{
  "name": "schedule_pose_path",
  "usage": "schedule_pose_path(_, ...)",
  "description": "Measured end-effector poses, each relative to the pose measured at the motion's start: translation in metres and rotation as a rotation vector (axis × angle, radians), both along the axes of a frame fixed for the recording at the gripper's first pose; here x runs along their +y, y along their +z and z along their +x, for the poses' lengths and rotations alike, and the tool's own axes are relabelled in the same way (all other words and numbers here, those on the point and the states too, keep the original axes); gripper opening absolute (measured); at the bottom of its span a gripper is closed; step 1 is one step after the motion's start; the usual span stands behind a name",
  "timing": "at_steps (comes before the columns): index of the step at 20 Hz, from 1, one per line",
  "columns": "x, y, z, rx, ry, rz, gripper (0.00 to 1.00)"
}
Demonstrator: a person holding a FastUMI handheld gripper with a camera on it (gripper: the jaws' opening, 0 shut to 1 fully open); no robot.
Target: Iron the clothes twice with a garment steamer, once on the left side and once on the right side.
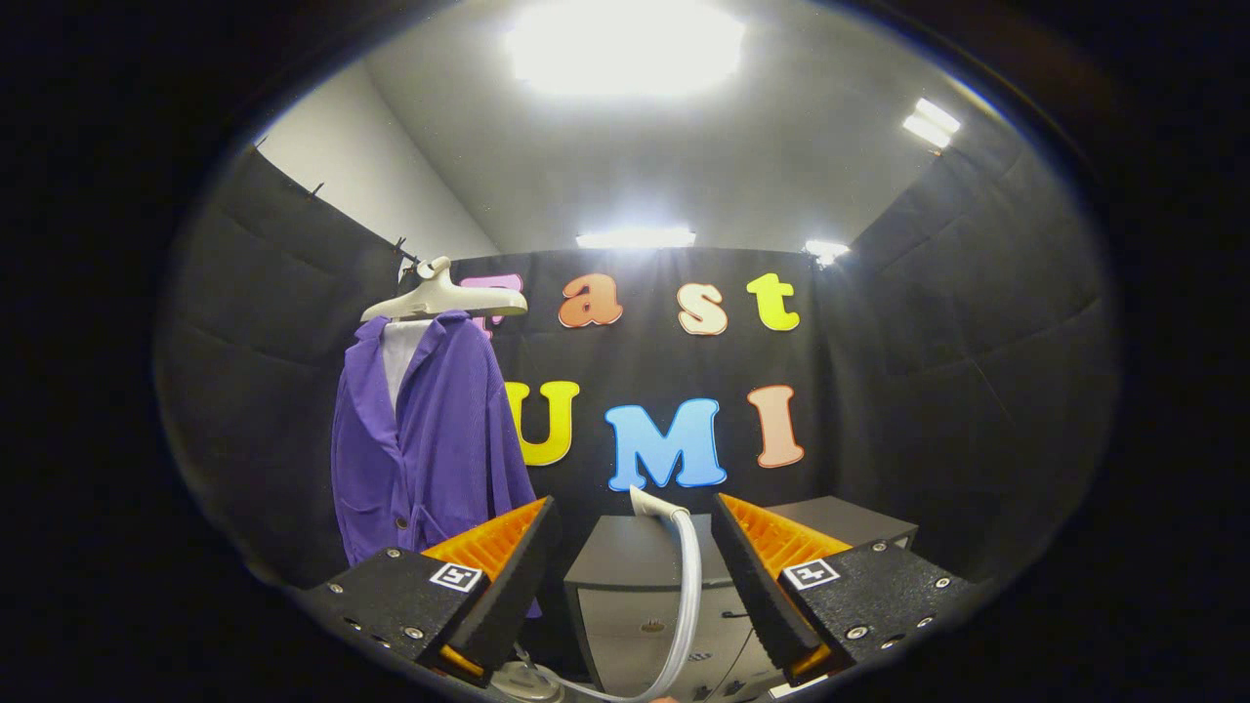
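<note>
gripper [635,571] fingers apart, clamped on nothing; steamer [656,505] handle just ahead between them. could slip sideways if squeezed off-centre, hose [687,596] dragging it from purple shirt [430,439].

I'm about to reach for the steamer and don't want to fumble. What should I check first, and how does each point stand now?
1. Jaws of the gripper apart: ok, wide open, holding nothing.
2. Steamer head between the jaws: ok, just ahead, not gripped.
3. Hose free of the jaws: ok, it hangs down between them, touching neither.
4. Shirt on its hanger: ok, hanging off to the left of the jaws.
5. Steamer switched on: cannot tell.
</note>
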State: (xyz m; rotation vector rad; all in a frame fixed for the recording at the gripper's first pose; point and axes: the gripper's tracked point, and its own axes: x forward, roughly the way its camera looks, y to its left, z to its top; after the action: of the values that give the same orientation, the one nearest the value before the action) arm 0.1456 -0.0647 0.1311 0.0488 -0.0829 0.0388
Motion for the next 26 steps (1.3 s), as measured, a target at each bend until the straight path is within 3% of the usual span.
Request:
schedule_pose_path(15, -0.022, 0.042, 0.181, 0.092, 0.164, 0.002, 0.95)
schedule_pose_path(26, -0.046, -0.02, 0.324, 0.34, 0.217, 0.199, 0.94)
